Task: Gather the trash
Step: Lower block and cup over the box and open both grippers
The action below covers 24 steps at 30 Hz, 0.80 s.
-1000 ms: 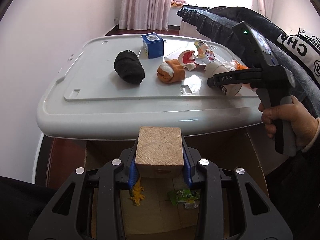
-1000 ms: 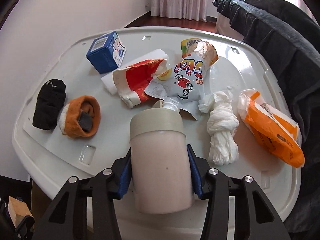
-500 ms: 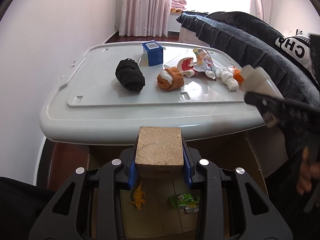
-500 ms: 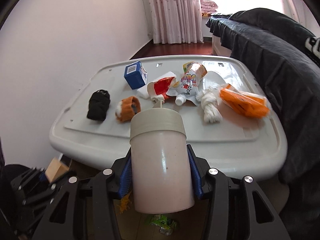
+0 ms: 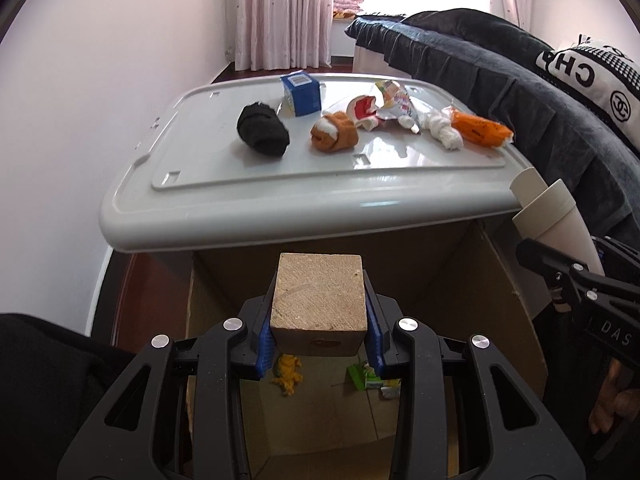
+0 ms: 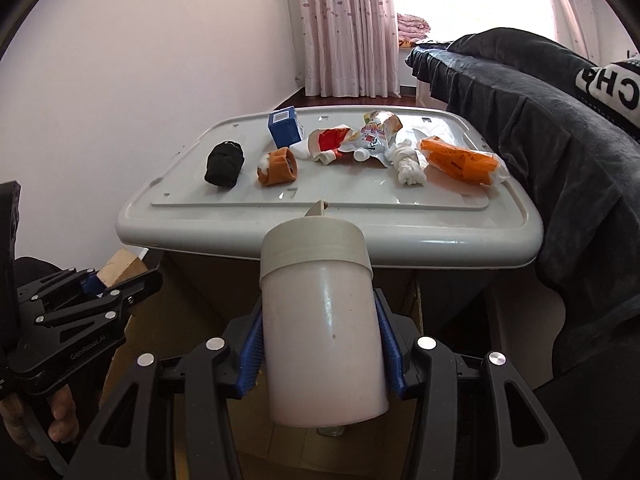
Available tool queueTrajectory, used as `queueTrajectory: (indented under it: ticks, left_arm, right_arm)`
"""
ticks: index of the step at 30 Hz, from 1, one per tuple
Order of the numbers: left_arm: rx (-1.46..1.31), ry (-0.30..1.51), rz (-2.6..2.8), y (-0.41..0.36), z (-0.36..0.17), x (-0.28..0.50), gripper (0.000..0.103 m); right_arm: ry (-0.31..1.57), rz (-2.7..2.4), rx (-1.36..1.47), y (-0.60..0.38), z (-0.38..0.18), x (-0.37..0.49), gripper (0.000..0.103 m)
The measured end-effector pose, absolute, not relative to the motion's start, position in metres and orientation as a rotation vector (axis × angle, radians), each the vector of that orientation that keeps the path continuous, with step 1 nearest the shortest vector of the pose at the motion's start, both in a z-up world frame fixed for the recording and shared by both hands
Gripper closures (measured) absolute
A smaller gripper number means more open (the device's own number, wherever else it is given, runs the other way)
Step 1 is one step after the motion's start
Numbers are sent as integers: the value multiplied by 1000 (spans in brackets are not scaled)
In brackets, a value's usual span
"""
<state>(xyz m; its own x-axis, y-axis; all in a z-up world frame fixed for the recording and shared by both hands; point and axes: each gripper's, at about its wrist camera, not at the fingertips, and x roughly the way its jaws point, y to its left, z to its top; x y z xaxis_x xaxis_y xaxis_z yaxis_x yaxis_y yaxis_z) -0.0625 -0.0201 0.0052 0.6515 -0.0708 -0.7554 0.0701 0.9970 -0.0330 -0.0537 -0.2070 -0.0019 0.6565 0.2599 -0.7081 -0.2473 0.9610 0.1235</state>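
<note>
My left gripper is shut on a wooden block and holds it above an open cardboard box in front of the table. My right gripper is shut on a white bottle with a beige cap, also over the box; the bottle also shows in the left wrist view. On the grey lid-like table lie a black sock, an orange sock, a blue carton, torn wrappers, a knotted white tissue and an orange packet.
The box floor holds a yellow toy and a green wrapper. A dark sofa cover runs along the table's right side. A white wall is at the left, curtains at the back.
My right gripper has pulled back from the table with the bottle and come down in front of the table edge, over the box. My left gripper has hardly moved.
</note>
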Motion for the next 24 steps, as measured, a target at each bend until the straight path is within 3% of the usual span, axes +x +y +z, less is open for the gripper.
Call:
queueTrajectory:
  ticks: [24]
  left_arm:
    - [23, 905, -52, -17, -10, -62, 69]
  right_arm:
    - [855, 280, 56, -214, -20, -52, 54]
